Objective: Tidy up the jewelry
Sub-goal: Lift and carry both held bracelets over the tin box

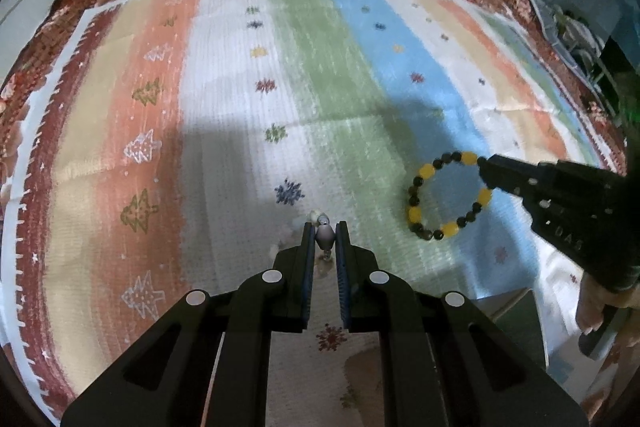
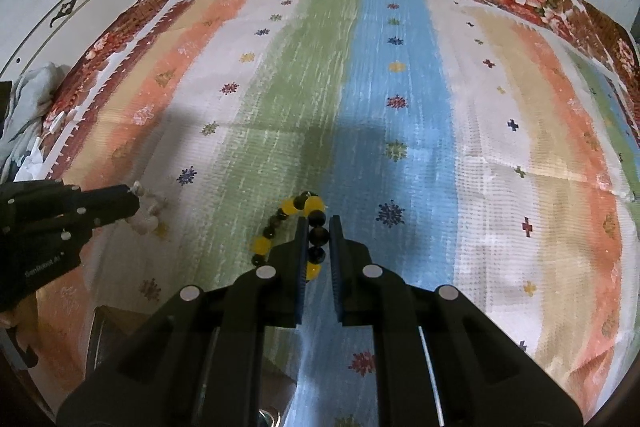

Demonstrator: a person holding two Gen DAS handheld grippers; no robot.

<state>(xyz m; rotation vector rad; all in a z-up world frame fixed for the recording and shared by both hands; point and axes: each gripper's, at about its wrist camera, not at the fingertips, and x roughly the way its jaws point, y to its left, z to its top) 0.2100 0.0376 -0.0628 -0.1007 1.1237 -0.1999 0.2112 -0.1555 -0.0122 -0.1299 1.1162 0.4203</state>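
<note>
Left wrist view | left gripper fingers pinching pale grey-white bead bracelet | right gripper fingers pinching yellow-and-black beaded bracelet, hanging at 3 o'clock above striped bedspread.

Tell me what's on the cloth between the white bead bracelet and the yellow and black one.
Nothing: only bare striped cloth separates the white bead bracelet from the yellow and black bracelet, clearest in the right wrist view.

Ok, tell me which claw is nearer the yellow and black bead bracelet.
Right. The right claw is shut on the yellow and black bead bracelet, gripping its dark beads. The left claw is off to its side, shut on a pale bead bracelet.
</note>
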